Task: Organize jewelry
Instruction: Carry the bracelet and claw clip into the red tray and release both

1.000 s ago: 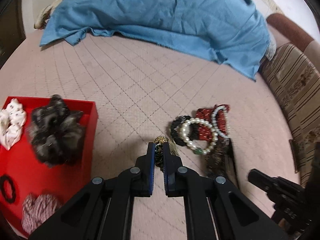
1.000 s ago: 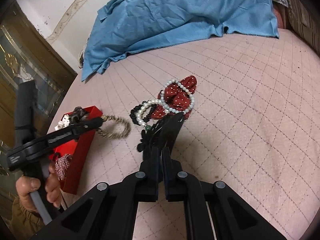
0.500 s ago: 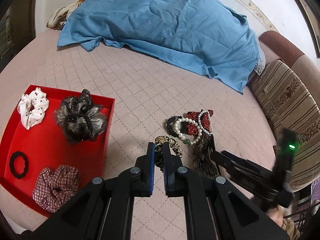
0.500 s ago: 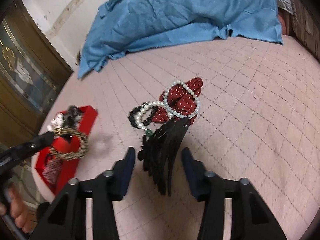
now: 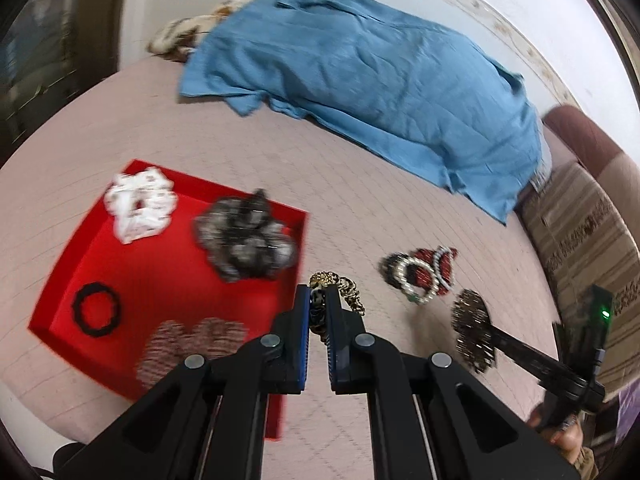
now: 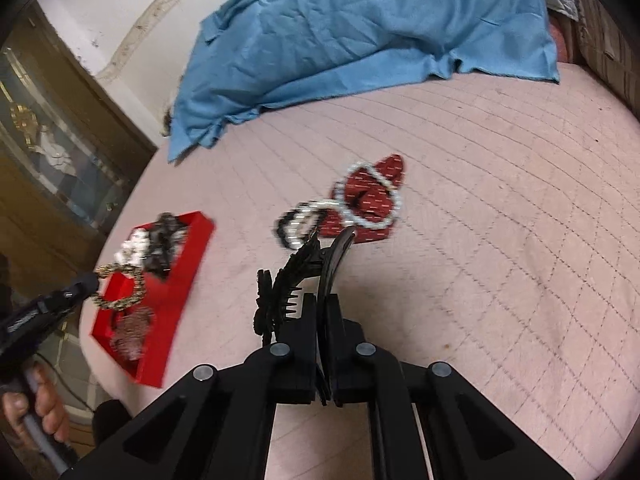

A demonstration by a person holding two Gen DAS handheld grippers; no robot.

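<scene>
A pink quilted bed [image 6: 500, 240] carries a rumpled blue sheet [image 5: 380, 80], a white wall [image 5: 520, 8] behind, a glass-fronted wooden cabinet [image 6: 48, 152] beside it

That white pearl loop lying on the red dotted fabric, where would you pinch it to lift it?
Pinch the pearl bracelet from above, at the arc that overhangs the red dotted scrunchie onto the pink bedcover. There the strand lies flat with no fabric under it, so probably only beads get caught.

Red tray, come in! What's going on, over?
Left gripper shut on gold braided bracelet, by red tray. Right gripper shut on black hair claw. Path clear.
</scene>
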